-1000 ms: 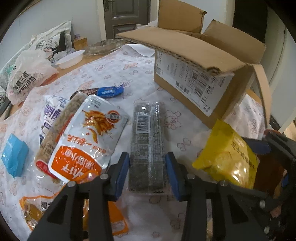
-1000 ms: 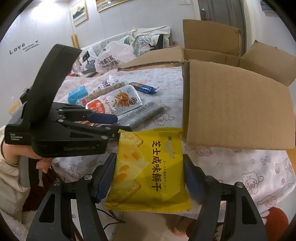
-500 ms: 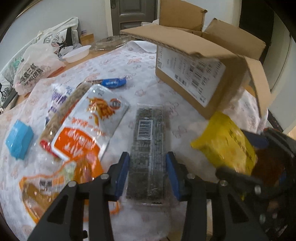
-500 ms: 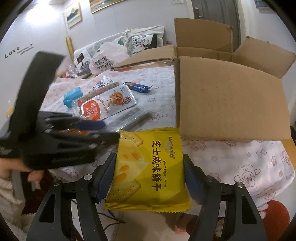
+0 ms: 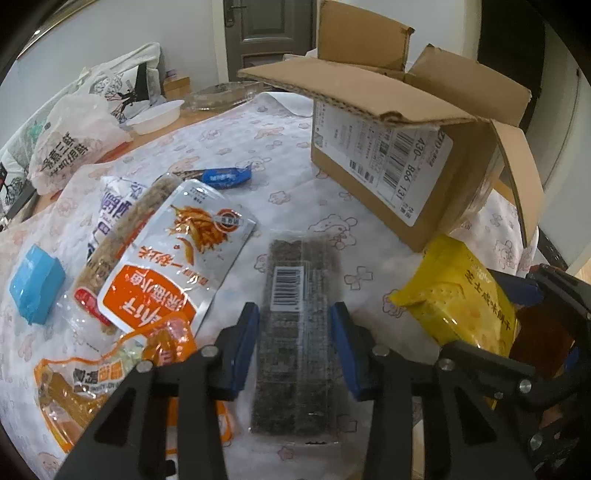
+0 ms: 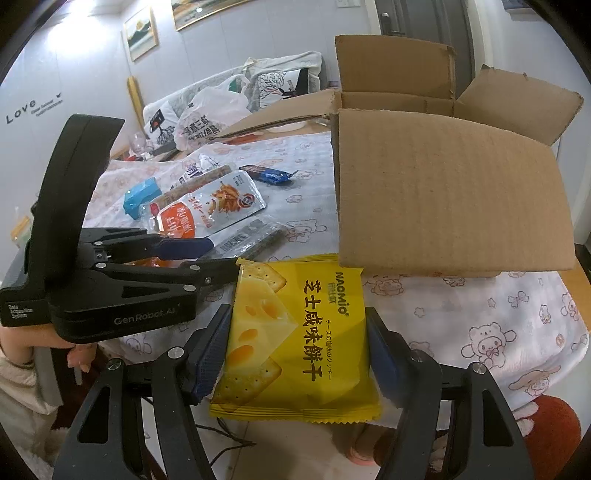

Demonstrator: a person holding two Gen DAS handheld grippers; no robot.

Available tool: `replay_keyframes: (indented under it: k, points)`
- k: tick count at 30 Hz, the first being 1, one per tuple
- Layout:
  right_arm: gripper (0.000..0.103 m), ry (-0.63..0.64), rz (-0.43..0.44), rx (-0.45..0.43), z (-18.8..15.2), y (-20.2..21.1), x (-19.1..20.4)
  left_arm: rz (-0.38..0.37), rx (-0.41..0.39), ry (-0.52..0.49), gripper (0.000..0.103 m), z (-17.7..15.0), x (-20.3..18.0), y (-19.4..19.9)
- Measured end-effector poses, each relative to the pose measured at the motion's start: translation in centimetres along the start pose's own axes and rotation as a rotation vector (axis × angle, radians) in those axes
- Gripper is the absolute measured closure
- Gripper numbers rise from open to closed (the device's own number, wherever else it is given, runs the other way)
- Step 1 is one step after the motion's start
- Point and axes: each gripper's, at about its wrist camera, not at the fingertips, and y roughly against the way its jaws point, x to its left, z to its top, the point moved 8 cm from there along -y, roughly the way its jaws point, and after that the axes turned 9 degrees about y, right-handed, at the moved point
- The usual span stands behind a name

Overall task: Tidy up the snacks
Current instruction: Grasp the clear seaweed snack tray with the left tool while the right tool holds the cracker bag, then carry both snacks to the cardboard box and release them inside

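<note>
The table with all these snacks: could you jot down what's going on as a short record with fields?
Left gripper: pads against the sides of the dark seaweed pack lying on the table
Right gripper: holding the yellow cracker packet clear of the table edge
Cardboard box: flaps open, on the table
Loose snacks: orange-and-white pouch, blue bar, blue block
Tablecloth: white, cartoon print

Home living or dining room: framed pictures (image 6: 192, 13) upper left on the wall, panelled door (image 5: 269, 37) at top, counter under a cartoon-print cloth (image 5: 280, 147), shopping bags (image 5: 74, 144) at left, open cardboard box (image 6: 443, 192) at right.
</note>
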Motion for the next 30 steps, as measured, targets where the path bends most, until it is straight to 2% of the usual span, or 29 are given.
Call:
replay_keyframes:
  k: [8, 14, 18, 25, 30]
  points:
    - [0.038, 0.023, -0.002, -0.016, 0.9, 1.3, 1.0, -0.029, -0.066, 0.076, 0.066, 0.7, 1.6, 3.4]
    - [0.038, 0.112, 0.044, -0.026, 2.7, 1.5, 4.9, -0.011, -0.152, 0.158, 0.066, 1.4, 5.6, 7.5]
    - [0.038, 0.181, 0.115, -0.048, 4.9, 1.6, 8.4, 0.008, -0.210, 0.194, 0.066, 2.3, 8.2, 10.5]
    - [0.038, 0.290, 0.190, -0.126, 9.7, 3.1, 11.7, 0.035, -0.297, 0.165, 0.066, 5.3, 9.5, 15.4]
    - [0.038, 0.316, 0.163, -0.198, 13.5, 5.4, 10.1, 0.009, -0.352, 0.109, 0.066, 8.7, 7.6, 18.4]
